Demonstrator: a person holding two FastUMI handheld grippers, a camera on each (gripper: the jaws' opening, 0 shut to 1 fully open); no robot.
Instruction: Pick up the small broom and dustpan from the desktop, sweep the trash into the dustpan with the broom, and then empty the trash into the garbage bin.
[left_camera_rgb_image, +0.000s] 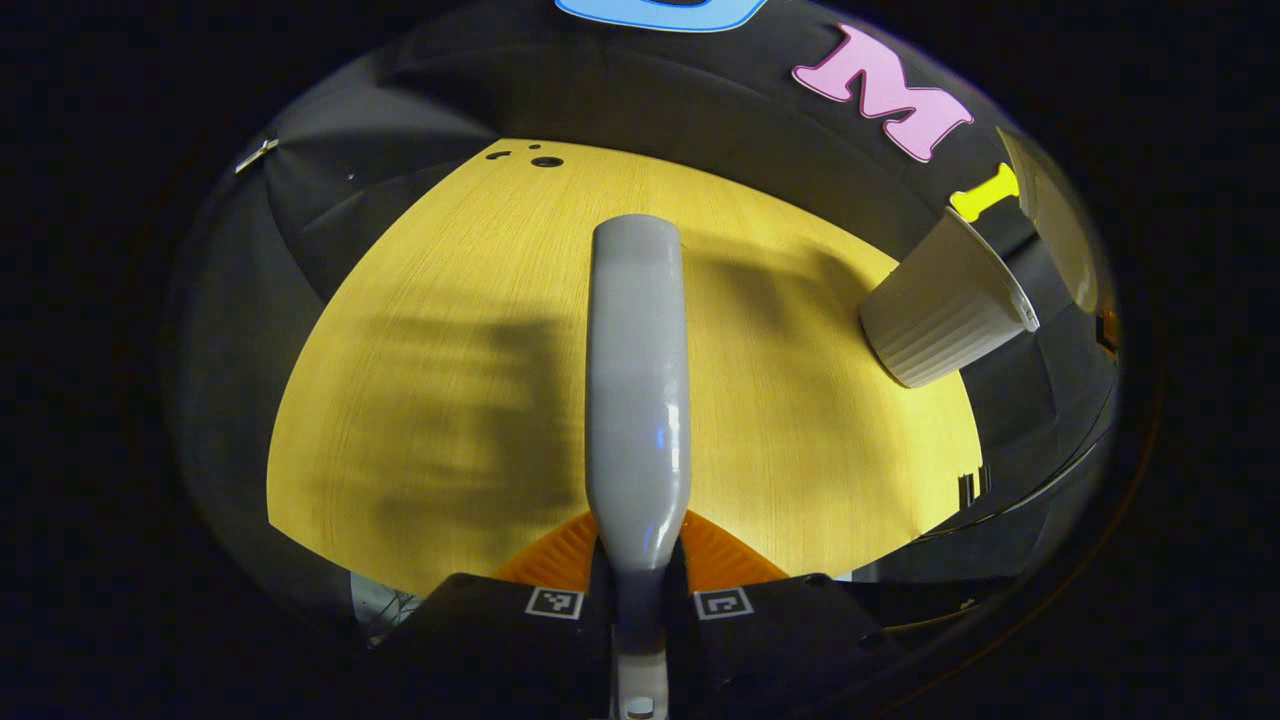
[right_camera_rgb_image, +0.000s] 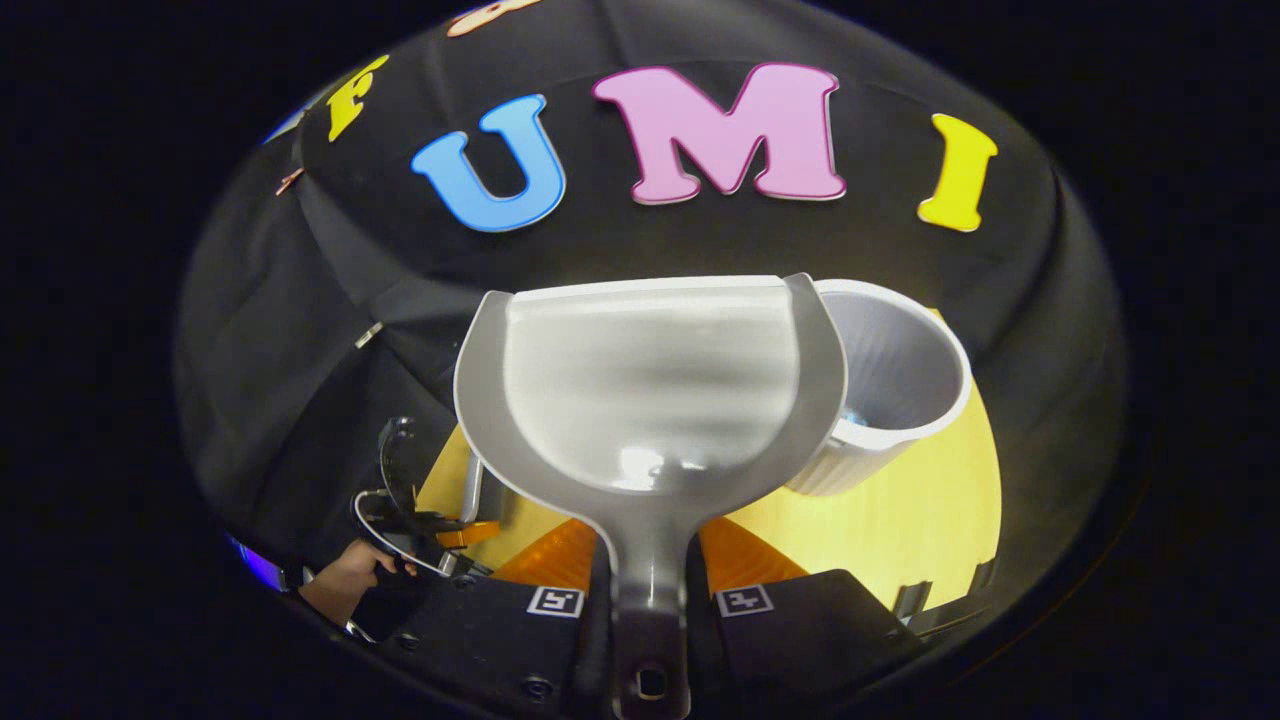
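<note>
Above the garbage bin (right_camera_rgb_image: 890, 390), the right gripper (right_camera_rgb_image: 650, 590) clamps the apparently empty dustpan (right_camera_rgb_image: 650, 380); left gripper (left_camera_rgb_image: 638, 590) clamps the broom (left_camera_rgb_image: 637, 380); emptying appears complete.

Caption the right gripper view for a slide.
Right gripper shut on the dustpan handle, pan held up beside the white bin on the yellow desk.

Your left gripper view is looking down close over the desktop (left_camera_rgb_image: 450, 330). Your right gripper view is facing the wall. Both are catching the garbage bin (left_camera_rgb_image: 940, 315).
</note>
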